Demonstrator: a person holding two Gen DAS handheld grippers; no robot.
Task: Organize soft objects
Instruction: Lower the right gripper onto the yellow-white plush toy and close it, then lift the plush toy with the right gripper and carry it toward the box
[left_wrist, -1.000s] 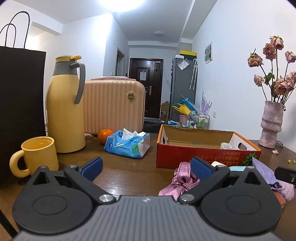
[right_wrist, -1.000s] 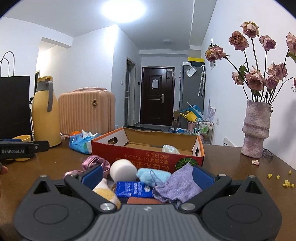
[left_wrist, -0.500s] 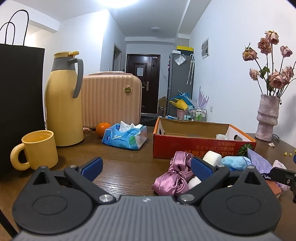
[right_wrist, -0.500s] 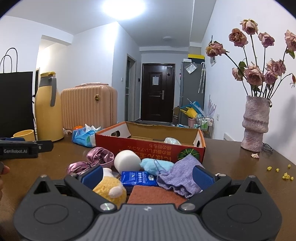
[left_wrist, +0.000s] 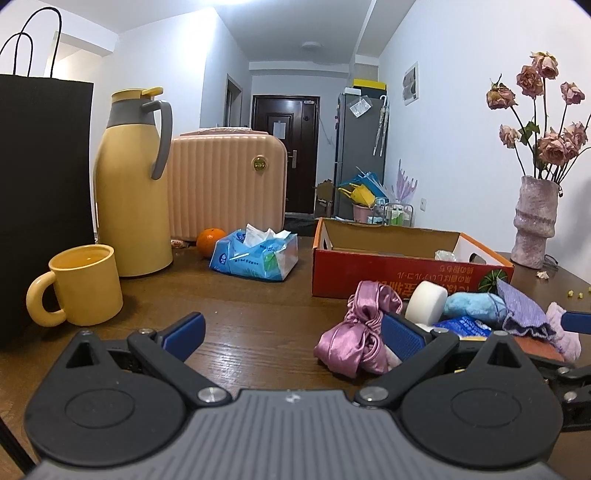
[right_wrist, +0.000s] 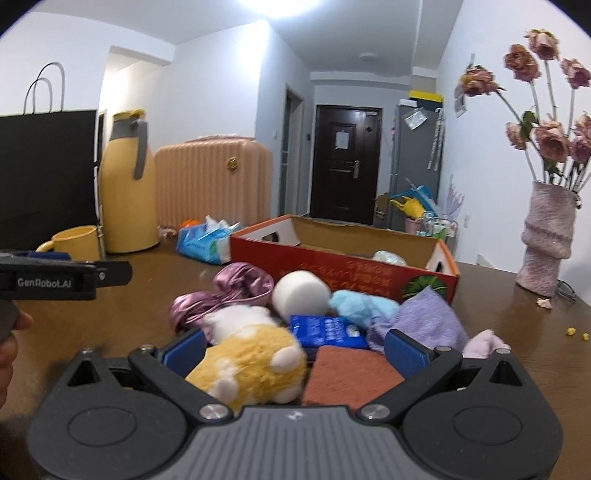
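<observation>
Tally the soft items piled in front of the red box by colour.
Purple/pink satin: 1
White: 1
Light blue: 1
Lavender cloth: 1
Yellow plush: 1
Dark blue packet: 1
Rust-red pad: 1
Pale pink cloth: 1
Total: 8

Both handheld grippers look the same from here, the left gripper (left_wrist: 291, 332) and right gripper (right_wrist: 293, 345) each being black plastic with two round discs, silver pivot screws, a ribbed grey centre plate, blue finger pads (right_wrist: 404, 354), and white "GenRobot.AI" lettering on the side.
</observation>
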